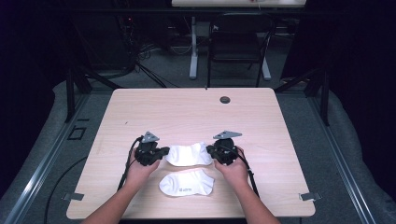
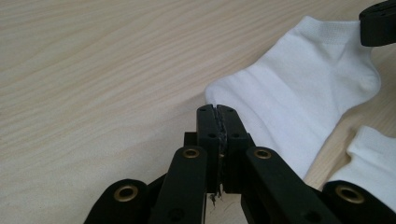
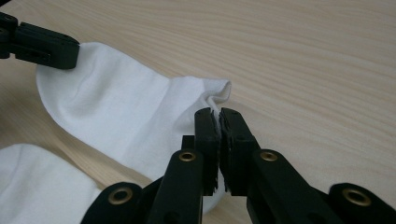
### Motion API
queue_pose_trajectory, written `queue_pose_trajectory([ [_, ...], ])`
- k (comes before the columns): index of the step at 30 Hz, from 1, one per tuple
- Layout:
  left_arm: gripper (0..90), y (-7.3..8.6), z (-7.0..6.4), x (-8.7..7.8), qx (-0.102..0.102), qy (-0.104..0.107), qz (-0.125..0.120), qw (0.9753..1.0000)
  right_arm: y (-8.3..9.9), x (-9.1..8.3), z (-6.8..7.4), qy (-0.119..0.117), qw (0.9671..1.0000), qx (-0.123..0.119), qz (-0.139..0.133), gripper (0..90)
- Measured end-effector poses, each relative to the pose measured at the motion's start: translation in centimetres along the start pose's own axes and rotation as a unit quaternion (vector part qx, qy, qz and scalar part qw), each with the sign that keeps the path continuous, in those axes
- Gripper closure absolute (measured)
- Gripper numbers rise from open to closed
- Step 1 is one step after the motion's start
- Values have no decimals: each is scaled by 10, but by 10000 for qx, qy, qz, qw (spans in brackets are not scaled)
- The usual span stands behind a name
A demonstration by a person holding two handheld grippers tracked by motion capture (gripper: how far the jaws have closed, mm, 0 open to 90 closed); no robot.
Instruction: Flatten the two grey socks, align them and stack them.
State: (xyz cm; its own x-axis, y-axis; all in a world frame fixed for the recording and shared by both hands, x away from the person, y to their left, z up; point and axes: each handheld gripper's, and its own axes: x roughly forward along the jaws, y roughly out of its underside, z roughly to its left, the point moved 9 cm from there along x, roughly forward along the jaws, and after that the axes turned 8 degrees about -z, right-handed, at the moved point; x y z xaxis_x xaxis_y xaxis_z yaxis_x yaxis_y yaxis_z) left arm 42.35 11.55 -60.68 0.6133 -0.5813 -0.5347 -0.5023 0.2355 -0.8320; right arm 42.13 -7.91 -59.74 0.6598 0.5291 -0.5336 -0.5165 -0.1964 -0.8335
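Sock (image 1: 188, 154) stretched flat between left gripper (image 1: 159, 154) and right gripper (image 1: 211, 151), each pinching one end at its jaw tips; an even, level pull would likely keep it flat beyond the second sock (image 1: 186, 183).

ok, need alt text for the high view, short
A person's hands hold two black grippers at either end of a white sock on a pale wooden table, left gripper at its left end, right gripper at its right. A second white sock lies flat just nearer the person.
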Motion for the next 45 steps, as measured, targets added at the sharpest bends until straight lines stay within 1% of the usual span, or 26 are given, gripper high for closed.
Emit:
queue_pose_trajectory([
  [5,895,-2,-4,-7,50,64,-35,10000,-5,-6,8,-101,9999,-50,-27,862],
  [9,895,-4,-6,-14,55,53,-97,9999,-7,-11,15,-152,9998,-137,-67,863],
  [11,895,-4,-8,-18,66,95,-119,9999,-8,-14,17,-165,9996,-198,-71,863],
  [12,895,-5,-9,-21,67,109,-145,9998,-9,-15,18,-183,9996,-181,-106,863],
  [13,895,-5,-10,-22,61,123,-160,9998,-9,-17,20,-194,9995,-211,-103,863],
  [17,895,-3,-15,-29,64,181,-196,9996,-9,-24,25,-269,9994,-209,-114,863],
  [18,895,-2,-17,-32,27,224,-215,9995,-9,-25,26,-286,9993,-214,-120,863],
  [20,895,0,-20,-36,17,275,-248,9993,-8,-28,29,-310,9992,-232,-124,863],
  [22,895,2,-24,-40,54,308,-253,9992,-6,-32,32,-342,9990,-278,-103,862],
  [23,895,2,-26,-42,105,327,-255,9991,-6,-33,34,-364,9989,-251,-135,863],
  [24,895,2,-28,-44,97,351,-274,9990,-6,-35,35,-382,9988,-275,-145,862],
  [26,895,2,-30,-47,126,373,-291,9988,-4,-38,38,-391,9987,-284,-162,863],
  [29,895,4,-31,-51,107,374,-302,9988,-1,-41,41,-430,9985,-293,-159,863],
  [31,895,7,-33,-54,71,408,-269,9988,1,-43,43,-434,9984,-329,-153,863],
  [32,895,9,-33,-55,92,410,-288,9987,2,-44,45,-457,9983,-330,-161,863],
  [35,895,13,-36,-58,39,444,-299,9986,7,-48,49,-467,9982,-351,-162,863],
  [36,895,15,-36,-60,62,453,-279,9986,8,-49,50,-473,9980,-376,-183,863],
  [39,895,18,-38,-63,97,445,-268,9986,12,-53,54,-527,9979,-336,-182,863],
  [41,895,21,-40,-66,60,471,-241,9986,15,-56,56,-550,9977,-350,-175,863],
  [45,895,24,-45,-71,120,502,-229,9984,21,-62,58,-573,9976,-381,-111,863],
])
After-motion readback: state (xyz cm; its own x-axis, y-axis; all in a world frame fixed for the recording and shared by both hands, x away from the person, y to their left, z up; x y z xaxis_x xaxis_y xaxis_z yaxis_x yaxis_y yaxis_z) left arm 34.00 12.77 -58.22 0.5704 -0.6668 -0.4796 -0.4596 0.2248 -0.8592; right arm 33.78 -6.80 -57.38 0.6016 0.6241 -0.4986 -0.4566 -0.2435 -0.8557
